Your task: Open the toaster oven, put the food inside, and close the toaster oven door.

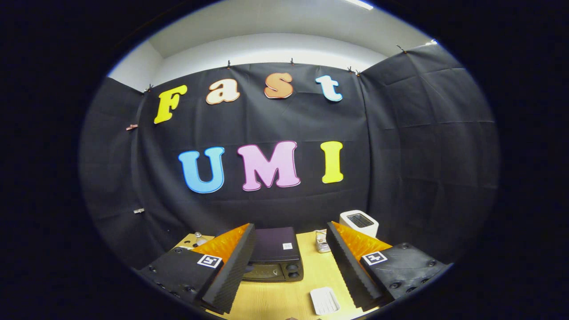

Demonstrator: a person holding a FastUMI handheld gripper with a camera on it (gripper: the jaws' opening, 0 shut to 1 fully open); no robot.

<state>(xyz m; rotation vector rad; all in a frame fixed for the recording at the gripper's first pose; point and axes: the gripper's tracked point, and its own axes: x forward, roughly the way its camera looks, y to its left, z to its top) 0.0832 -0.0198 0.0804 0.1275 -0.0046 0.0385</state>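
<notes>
Claw (291,249): spread wide, holding nothing, raised above the desk (275,302).
Oven (274,255): dark, door shut, sat on the desk between the fingers and just beyond them, nearer the left finger.
Tray (325,300): small, white, ribbed, lay on the desk between the fingers, close by the right one.
Jar (322,241): stood beyond the oven's right side.
Toaster (359,222): white, stood beyond the right finger.
</notes>
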